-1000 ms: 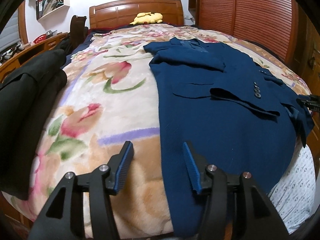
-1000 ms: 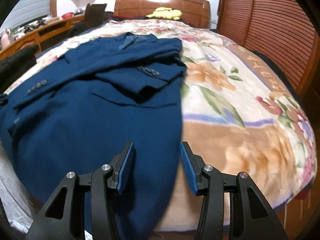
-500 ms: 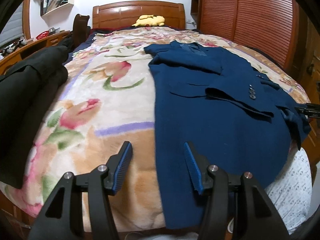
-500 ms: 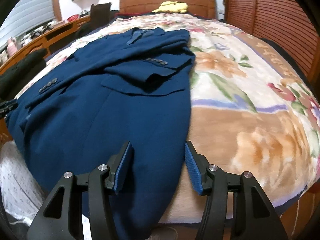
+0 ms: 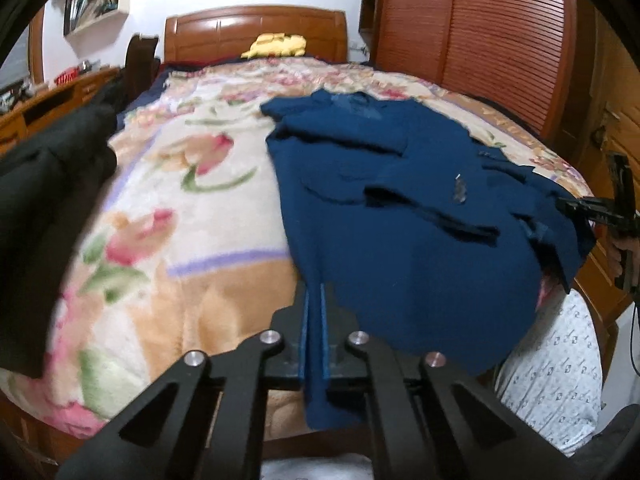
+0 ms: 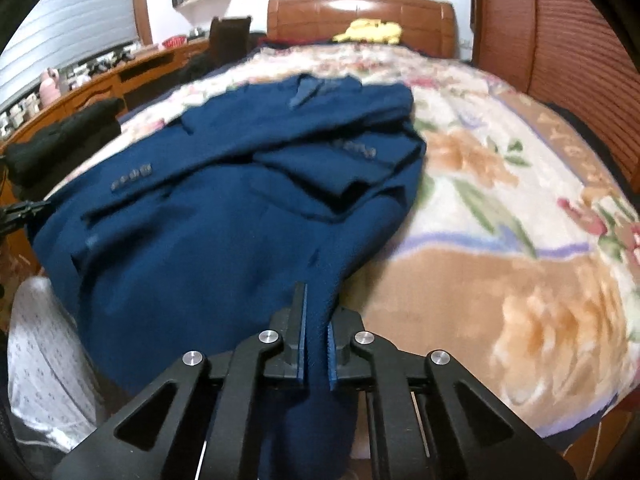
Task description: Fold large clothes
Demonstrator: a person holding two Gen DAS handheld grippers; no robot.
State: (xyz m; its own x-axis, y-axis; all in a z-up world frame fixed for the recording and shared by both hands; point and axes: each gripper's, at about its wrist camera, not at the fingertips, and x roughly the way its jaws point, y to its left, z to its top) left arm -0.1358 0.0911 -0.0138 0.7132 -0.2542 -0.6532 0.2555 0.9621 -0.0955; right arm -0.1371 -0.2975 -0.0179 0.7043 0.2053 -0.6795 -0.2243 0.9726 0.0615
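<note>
A navy blue suit jacket (image 5: 400,208) lies on a floral blanket (image 5: 180,216) on the bed, sleeves folded across its front, hem toward me. My left gripper (image 5: 314,300) is shut on the jacket's left hem corner. My right gripper (image 6: 316,312) is shut on the jacket (image 6: 224,216) at its right hem corner. In the left wrist view the right gripper (image 5: 600,212) shows at the far right edge of the jacket. Both views are blurred by motion.
A dark garment (image 5: 44,200) lies on the bed's left side. A yellow plush toy (image 5: 278,44) sits by the wooden headboard (image 5: 256,32). A slatted wooden wardrobe (image 5: 480,36) stands on the right, a wooden dresser (image 6: 100,88) on the left. A patterned white sheet (image 5: 560,360) hangs at the foot.
Both grippers were open above the hem; both have moved down and closed on the jacket's bottom corners. The hem is now lifted and bunched a little.
</note>
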